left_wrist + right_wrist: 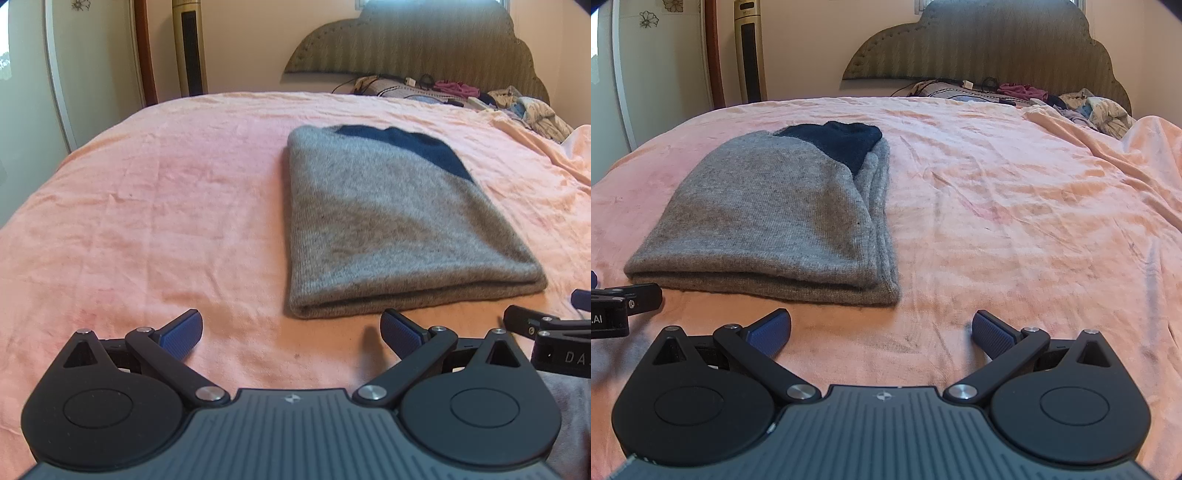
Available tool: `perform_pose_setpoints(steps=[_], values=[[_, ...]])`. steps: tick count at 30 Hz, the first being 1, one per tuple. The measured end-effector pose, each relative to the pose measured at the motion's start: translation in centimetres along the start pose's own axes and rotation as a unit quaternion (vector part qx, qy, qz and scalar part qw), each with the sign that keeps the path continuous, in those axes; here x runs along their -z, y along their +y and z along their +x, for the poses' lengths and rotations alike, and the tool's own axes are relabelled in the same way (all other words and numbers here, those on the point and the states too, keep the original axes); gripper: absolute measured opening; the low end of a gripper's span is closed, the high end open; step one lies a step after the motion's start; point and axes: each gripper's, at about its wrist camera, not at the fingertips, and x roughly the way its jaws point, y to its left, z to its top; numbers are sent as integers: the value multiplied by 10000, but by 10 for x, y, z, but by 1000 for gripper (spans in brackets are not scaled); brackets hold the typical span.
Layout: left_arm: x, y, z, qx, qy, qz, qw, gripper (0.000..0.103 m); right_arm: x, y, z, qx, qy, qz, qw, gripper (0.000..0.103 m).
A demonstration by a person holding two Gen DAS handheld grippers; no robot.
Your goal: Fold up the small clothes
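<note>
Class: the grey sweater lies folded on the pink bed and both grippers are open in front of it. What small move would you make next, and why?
Probably draw both grippers back from the grey sweater. It already lies as a flat, layered rectangle on the pink blanket, and the left gripper and right gripper are open, empty and short of its near edge. Nothing seems left to fold here.

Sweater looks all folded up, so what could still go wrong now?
1. The sweater shows loose stacked edges on its right side; lifting it from one end could let the layers slide apart.
2. The blanket is wrinkled and soft, so dragging the sweater might bunch it.
3. Both claws, left and right, are open and close beside each other, so they could bump.
</note>
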Motion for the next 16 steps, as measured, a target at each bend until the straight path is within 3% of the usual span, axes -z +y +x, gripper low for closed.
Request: perform_pose_setpoints(steps=[5,10,16], values=[[-2,-3,-9,175,27,75,9998,103,-4,-1,-4,12,25,21,10000,103],[-1,0,-23,312,-227,-5,9993,103,-4,-2,-6,-35,28,25,10000,103],[-8,23,-24,467,-203,-42,9987,103,-8,-8,-6,-49,60,3,10000,103]])
